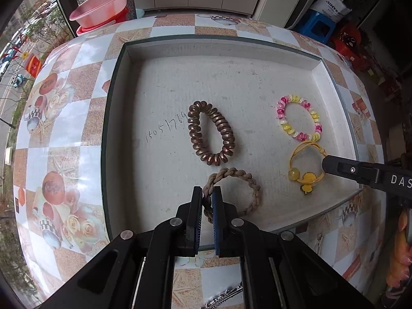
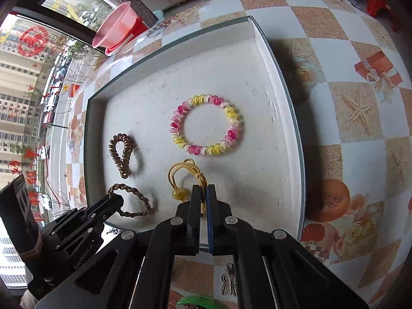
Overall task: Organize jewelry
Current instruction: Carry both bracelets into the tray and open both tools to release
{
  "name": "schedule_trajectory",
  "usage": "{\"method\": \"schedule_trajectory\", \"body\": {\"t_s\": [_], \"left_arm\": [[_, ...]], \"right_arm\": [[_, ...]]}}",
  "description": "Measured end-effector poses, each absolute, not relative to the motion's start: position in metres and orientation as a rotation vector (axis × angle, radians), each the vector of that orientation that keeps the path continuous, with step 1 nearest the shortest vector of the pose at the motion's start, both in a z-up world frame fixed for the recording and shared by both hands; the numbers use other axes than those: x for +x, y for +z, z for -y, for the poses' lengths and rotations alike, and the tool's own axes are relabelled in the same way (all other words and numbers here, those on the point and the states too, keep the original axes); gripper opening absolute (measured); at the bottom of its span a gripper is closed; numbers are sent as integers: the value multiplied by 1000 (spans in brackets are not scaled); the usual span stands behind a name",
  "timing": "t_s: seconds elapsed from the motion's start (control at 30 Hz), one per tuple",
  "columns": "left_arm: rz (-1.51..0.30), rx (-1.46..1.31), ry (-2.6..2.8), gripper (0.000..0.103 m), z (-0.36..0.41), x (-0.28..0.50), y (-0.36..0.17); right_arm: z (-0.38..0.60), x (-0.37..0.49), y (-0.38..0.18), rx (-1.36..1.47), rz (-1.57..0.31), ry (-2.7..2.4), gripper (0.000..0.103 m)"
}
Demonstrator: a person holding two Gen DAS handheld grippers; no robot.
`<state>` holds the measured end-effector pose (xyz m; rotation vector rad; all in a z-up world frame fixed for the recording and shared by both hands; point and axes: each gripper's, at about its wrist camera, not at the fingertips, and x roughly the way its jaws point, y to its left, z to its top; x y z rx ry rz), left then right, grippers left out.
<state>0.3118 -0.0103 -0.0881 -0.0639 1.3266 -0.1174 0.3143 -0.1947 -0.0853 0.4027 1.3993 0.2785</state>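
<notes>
Your left claw (image 1: 207, 193) is clamped on the braided rope bracelet (image 1: 247, 188) inside the tray (image 1: 116, 134). Your right claw (image 2: 204, 193) pinches the yellow cord bracelet (image 2: 180, 172).

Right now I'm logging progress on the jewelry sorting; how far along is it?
Done: the brown coil band and pink-yellow coil band lie in the tray. In hand: the left gripper is shut on the braided band, and the right gripper is shut on the yellow band, both over the tray. Left: a silver chain and a wooden clip on the table.
</notes>
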Motion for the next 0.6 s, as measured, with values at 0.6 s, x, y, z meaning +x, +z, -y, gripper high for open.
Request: {"method": "schedule_trajectory", "body": {"t_s": [0.6], "left_arm": [[-1242, 34, 8, 21, 11, 345, -90]], "right_arm": [[200, 358, -86, 306, -1342, 209, 5]]}}
